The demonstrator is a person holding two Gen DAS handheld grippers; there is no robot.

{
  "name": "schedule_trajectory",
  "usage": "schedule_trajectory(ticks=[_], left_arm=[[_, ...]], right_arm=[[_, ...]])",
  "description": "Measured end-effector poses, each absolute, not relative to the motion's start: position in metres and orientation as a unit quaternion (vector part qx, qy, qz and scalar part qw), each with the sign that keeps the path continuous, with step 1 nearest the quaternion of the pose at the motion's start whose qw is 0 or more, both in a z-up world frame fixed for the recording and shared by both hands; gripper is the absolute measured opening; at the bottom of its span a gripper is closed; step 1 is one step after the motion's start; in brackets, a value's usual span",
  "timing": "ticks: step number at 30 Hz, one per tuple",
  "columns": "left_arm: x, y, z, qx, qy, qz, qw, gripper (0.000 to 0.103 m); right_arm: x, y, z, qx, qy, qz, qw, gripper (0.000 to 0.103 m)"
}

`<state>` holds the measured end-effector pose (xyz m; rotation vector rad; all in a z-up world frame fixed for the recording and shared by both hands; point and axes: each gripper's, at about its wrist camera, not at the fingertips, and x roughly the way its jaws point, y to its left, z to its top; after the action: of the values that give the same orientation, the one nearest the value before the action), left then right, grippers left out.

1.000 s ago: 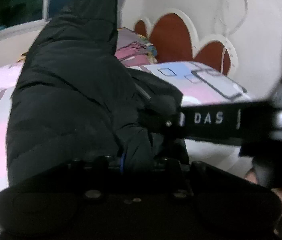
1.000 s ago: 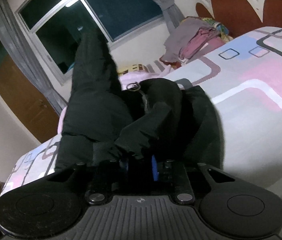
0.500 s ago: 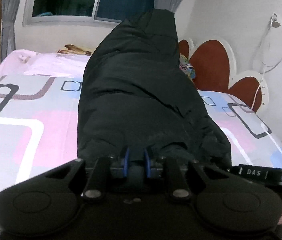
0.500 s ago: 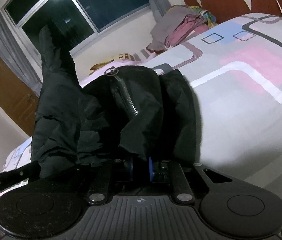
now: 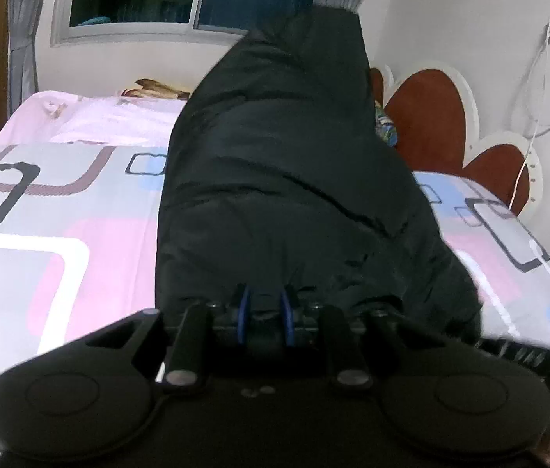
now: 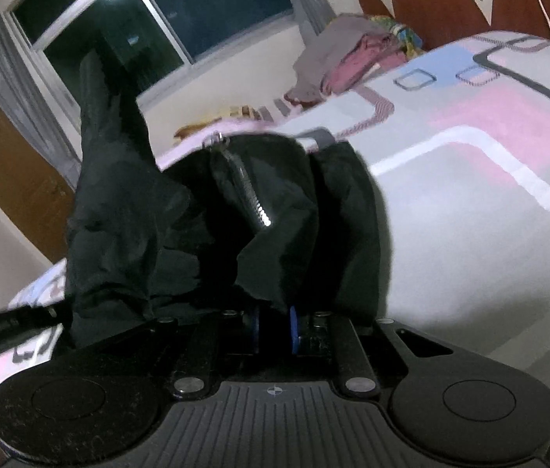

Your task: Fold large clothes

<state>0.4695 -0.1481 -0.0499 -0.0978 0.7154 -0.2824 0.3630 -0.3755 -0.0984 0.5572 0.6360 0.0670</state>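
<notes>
Two views: left gripper (image 5: 265,314) and right gripper (image 6: 274,329), jaws narrow, both clamp the black jacket (image 5: 294,195) over the bed (image 5: 60,241); its zipper (image 6: 253,199) shows only from the right.

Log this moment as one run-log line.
left gripper: shut on black padded jacket | right gripper: jaws just opening, jacket fabric between pads | jacket: draped on patterned bed sheet
</notes>
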Motion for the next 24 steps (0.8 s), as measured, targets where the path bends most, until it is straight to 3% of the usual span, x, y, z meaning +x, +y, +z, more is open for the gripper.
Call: schedule_trajectory(ticks=[1,2,3,10,21,22,24], left_arm=[[0.470,-0.150,-0.050,-0.043,0.352,-0.140,0.924,0.016],[0.471,-0.150,-0.050,-0.040,0.355,-0.144,0.923,0.016],[0.472,-0.151,-0.049,-0.038,0.359,-0.146,0.921,0.016],[0.476,-0.153,-0.048,-0.035,0.368,-0.140,0.919,0.016],[0.475,-0.171,-0.043,-0.001,0.381,-0.098,0.919,0.016],[0.476,-0.172,-0.042,-0.001,0.383,-0.096,0.919,0.016],[0.477,-0.172,-0.041,0.004,0.388,-0.094,0.917,0.016]], right_arm=[[0.358,-0.378,-0.091,0.263,0.298,0.004,0.918,0.048],[0.353,-0.380,-0.083,0.249,0.281,-0.017,0.927,0.058],[0.350,-0.382,-0.074,0.237,0.264,-0.020,0.935,0.060],[0.378,-0.377,-0.017,0.204,0.207,0.046,0.956,0.059],[0.444,-0.341,-0.057,0.146,0.311,0.176,0.922,0.059],[0.446,-0.338,-0.064,0.137,0.321,0.188,0.918,0.055],[0.446,-0.337,-0.076,0.130,0.335,0.205,0.910,0.029]])
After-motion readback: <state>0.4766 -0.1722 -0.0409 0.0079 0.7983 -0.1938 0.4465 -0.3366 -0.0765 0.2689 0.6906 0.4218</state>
